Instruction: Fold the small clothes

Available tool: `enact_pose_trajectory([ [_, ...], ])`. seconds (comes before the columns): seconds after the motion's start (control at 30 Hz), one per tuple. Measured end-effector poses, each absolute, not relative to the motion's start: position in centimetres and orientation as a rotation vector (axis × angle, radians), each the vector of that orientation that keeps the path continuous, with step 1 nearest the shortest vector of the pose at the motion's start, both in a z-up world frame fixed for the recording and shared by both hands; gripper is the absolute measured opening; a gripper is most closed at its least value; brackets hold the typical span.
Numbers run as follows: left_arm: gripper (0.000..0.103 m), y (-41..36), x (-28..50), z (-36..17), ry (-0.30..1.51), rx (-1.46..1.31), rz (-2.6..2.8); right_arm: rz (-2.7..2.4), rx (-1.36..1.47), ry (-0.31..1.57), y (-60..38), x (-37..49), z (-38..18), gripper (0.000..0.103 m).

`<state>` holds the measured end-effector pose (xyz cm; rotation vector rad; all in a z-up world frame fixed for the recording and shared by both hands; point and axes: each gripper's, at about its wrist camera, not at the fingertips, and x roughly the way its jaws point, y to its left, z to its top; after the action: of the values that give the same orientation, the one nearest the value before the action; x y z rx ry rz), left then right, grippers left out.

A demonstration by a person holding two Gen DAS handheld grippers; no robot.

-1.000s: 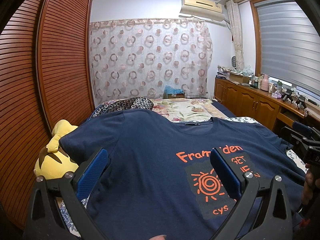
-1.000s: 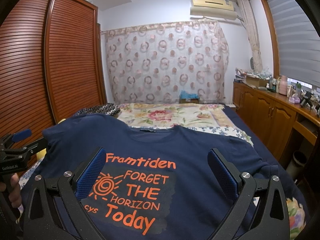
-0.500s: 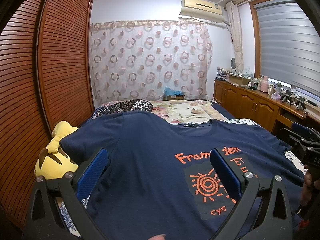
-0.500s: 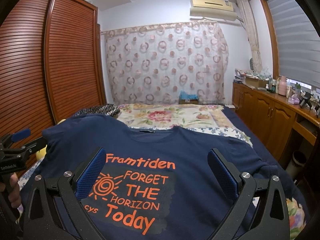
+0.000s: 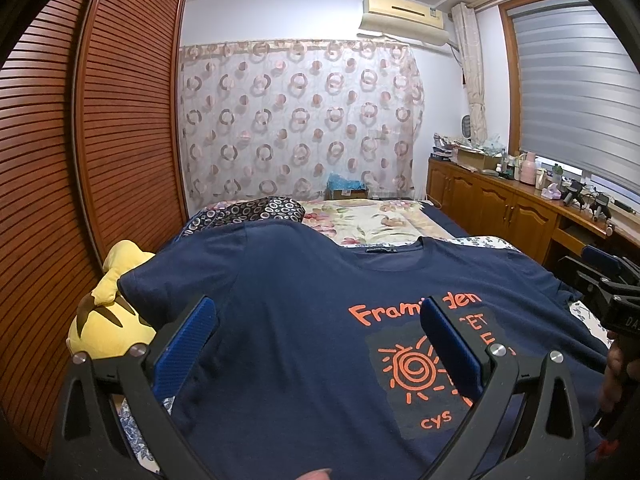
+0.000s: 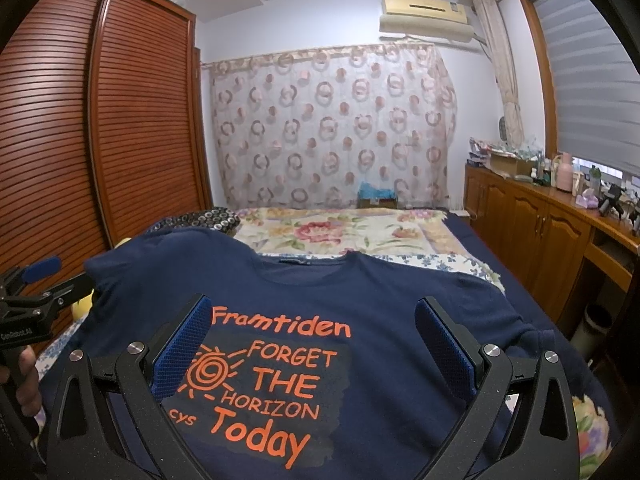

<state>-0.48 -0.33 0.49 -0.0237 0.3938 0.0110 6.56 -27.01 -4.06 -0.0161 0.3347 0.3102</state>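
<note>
Presently catalogued, from the claws outward:

Left claw [image 5: 318,344]: jaws spread wide, empty, hovering above the left half of the shirt; blue pads clear of the cloth as far as can be told.

Right claw [image 6: 312,344]: likewise wide and empty, poised over the printed chest panel.

T-shirt [image 6: 380,304]: navy, spread face-up on the bed [image 6: 344,236], front print in orange. Collar toward the far curtain [image 6: 332,128], hem toward the claws and out of view below the frame. Long axis running from near edge to far, along the bed's length; sleeves out to either side.

Left sleeve [image 5: 168,280]: lying against a yellow plush toy [image 5: 108,320], slightly raised over it.

Right sleeve [image 6: 516,320]: rumpled near the bed's edge, not flat.

Stage, judged: unfolded, no fold begun; first grasp pending.

Risk, judged: pinching only the top layer, leaving the back layer behind and skewing the fold.

Risk, judged: left sleeve catching on the plush toy when lifted, dragging the toy or twisting the shirt.

Risk, judged: rumpled right sleeve folded in as a lump unless smoothed first.

Surroundings: louvred wooden wardrobe [image 5: 80,160] at left; wooden counter [image 6: 560,216] with clutter at right.
</note>
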Motion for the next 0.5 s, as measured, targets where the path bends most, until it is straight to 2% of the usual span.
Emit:
enact_pose_trajectory([
  [0.5,0.103,-0.32,-0.47,0.47,0.394,-0.025,0.01,0.31,-0.017,0.333,-26.8,6.57,-4.41,0.103],
])
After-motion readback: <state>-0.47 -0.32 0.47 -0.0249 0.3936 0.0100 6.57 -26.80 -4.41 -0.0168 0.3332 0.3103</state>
